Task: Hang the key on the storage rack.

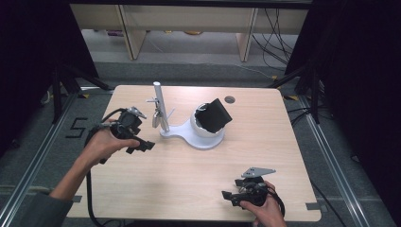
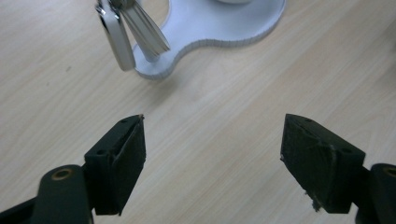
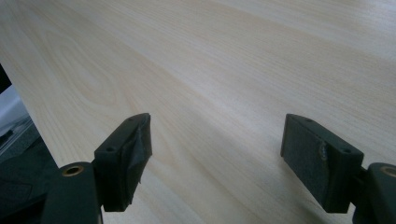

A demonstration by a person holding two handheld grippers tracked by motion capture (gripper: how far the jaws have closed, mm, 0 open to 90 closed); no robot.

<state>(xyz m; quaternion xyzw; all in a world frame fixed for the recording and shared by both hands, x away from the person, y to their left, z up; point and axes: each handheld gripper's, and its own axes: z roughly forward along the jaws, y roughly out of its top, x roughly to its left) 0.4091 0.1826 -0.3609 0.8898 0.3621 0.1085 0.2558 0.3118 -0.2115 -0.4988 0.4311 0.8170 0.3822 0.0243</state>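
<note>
A white stand (image 1: 189, 135) sits on the middle of the wooden table (image 1: 189, 175). From a hook on its upright post (image 1: 160, 106) hangs a bunch of keys (image 1: 155, 117) with a white fob. A white cup (image 1: 203, 130) on the stand holds a black wallet-like object (image 1: 215, 115), tilted to the right. My left gripper (image 1: 141, 146) hovers just left of the stand, open, nothing between the jaws. In the left gripper view the keys (image 2: 126, 32) and the stand base (image 2: 219, 23) lie ahead of the left gripper (image 2: 212, 158). My right gripper (image 1: 230, 197) rests open near the front right edge, over bare wood (image 3: 210, 70).
A round cable hole (image 1: 230, 99) sits at the table's far edge. Dark curtains flank both sides. Wooden furniture legs and loose cables (image 1: 274, 33) stand on the floor beyond. The table's left edge (image 3: 28, 116) runs close beside the right gripper (image 3: 217, 161).
</note>
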